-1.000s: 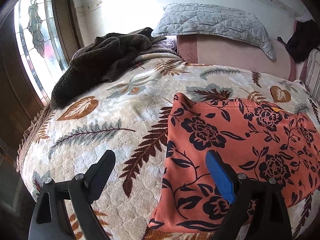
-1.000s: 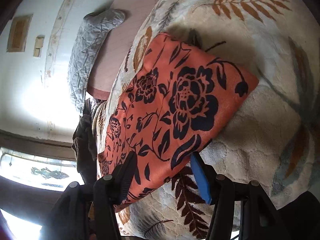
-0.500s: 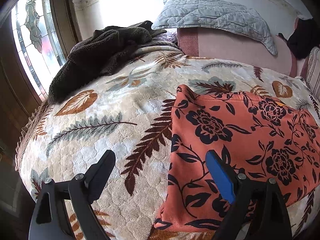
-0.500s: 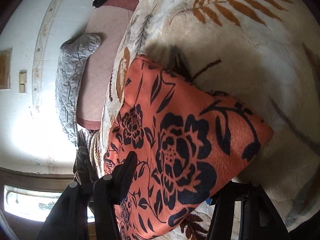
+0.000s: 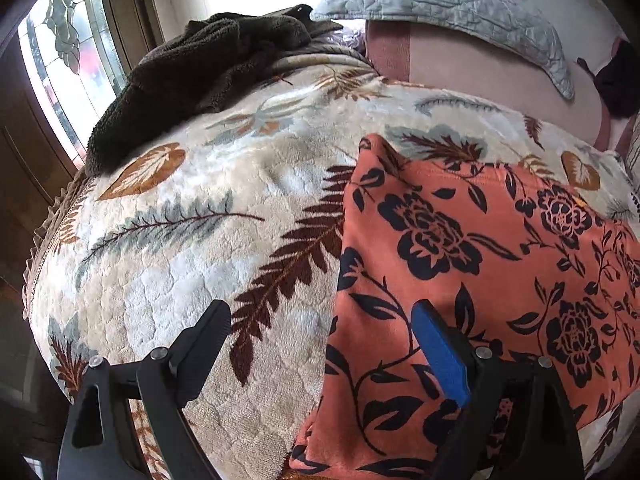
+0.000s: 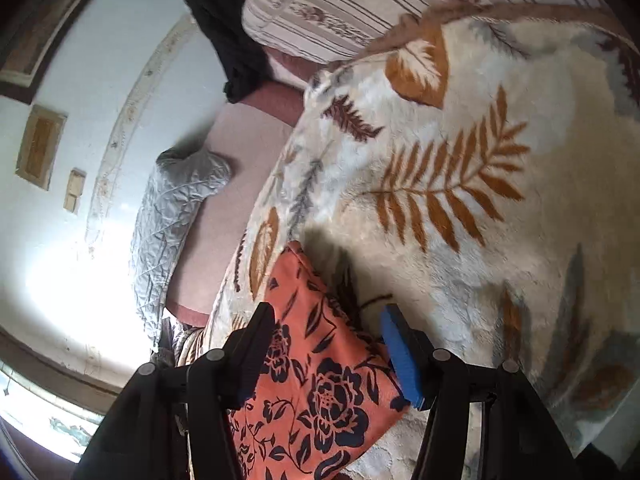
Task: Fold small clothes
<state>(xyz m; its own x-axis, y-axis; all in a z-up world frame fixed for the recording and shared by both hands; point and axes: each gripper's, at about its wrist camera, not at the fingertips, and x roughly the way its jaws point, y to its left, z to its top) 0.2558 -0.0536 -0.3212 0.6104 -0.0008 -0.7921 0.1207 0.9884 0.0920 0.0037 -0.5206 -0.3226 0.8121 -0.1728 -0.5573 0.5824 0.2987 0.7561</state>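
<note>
a: where's the garment right now?

b: the orange cloth with the dark navy flower print (image 5: pixel 472 280) lies flat on the bed, on the cream plush blanket with brown and grey leaf patterns (image 5: pixel 192 240). in my left wrist view it fills the right half, with its near edge at the near side of the bed.

a: and your left gripper?

b: my left gripper (image 5: pixel 320 344) has its jaws spread wide and grips nothing. the blue-padded finger (image 5: pixel 440 356) sits over the cloth near its left edge, and the black finger (image 5: pixel 200 344) sits over bare blanket. whether they touch the fabric i cannot tell.

a: the right one?

b: in the right wrist view my right gripper (image 6: pixel 324 352) also has its jaws wide apart. a corner of the cloth (image 6: pixel 316 364) runs between them, but they are not closed on it. the blue pad (image 6: pixel 400 360) is at the cloth's right edge, and the black finger (image 6: pixel 248 352) is on the left side.

a: what else is on the bed?

b: a dark brown fuzzy blanket in a heap (image 5: pixel 192 84) at the far left beside the stained-glass window (image 5: pixel 60 64). a grey quilted pillow (image 5: pixel 448 8) lies along the far side on a pink sheet (image 5: pixel 480 68), and the right view shows a striped beige cushion (image 6: pixel 340 4) far off.
</note>
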